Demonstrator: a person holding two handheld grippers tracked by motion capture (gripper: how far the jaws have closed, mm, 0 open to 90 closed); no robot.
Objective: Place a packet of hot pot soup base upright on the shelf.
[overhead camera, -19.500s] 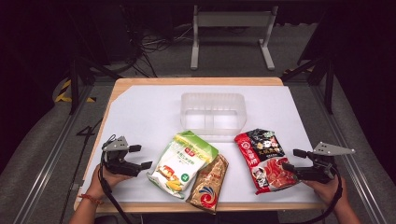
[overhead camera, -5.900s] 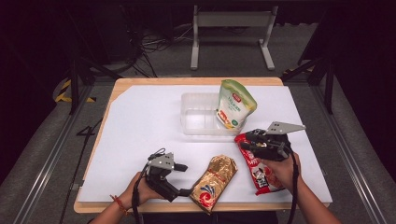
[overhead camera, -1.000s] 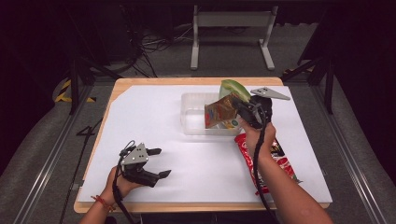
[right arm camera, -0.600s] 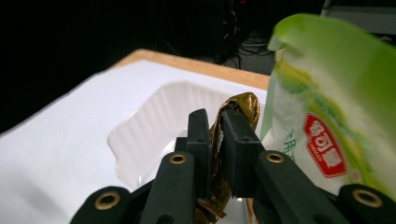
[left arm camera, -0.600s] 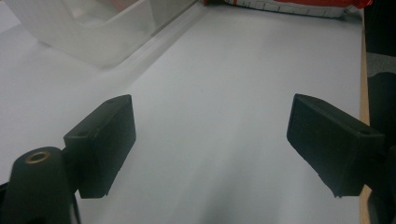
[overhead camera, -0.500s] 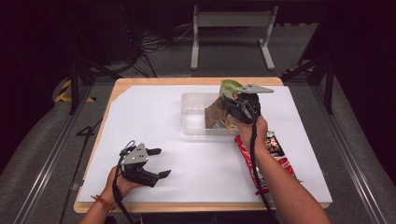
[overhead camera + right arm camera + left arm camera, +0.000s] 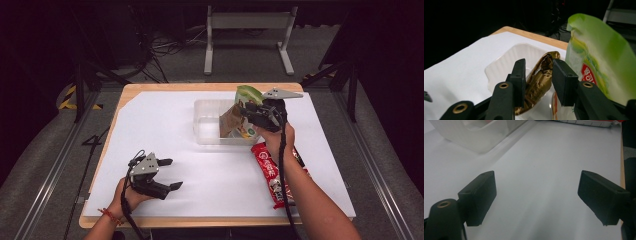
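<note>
right gripper (image 7: 539, 75): fingers just opening, gold packet (image 7: 539, 80) loose between, now in tray (image 7: 210, 125) | left gripper (image 7: 170, 175): fingers apart, unmoved

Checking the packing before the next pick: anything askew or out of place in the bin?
Yes. The gold packet and the green pouch stand on end in the clear bin, leaning and poking above its rim instead of lying flat. The right tool has just been opening around the gold packet. The red packet lies on the table.
</note>
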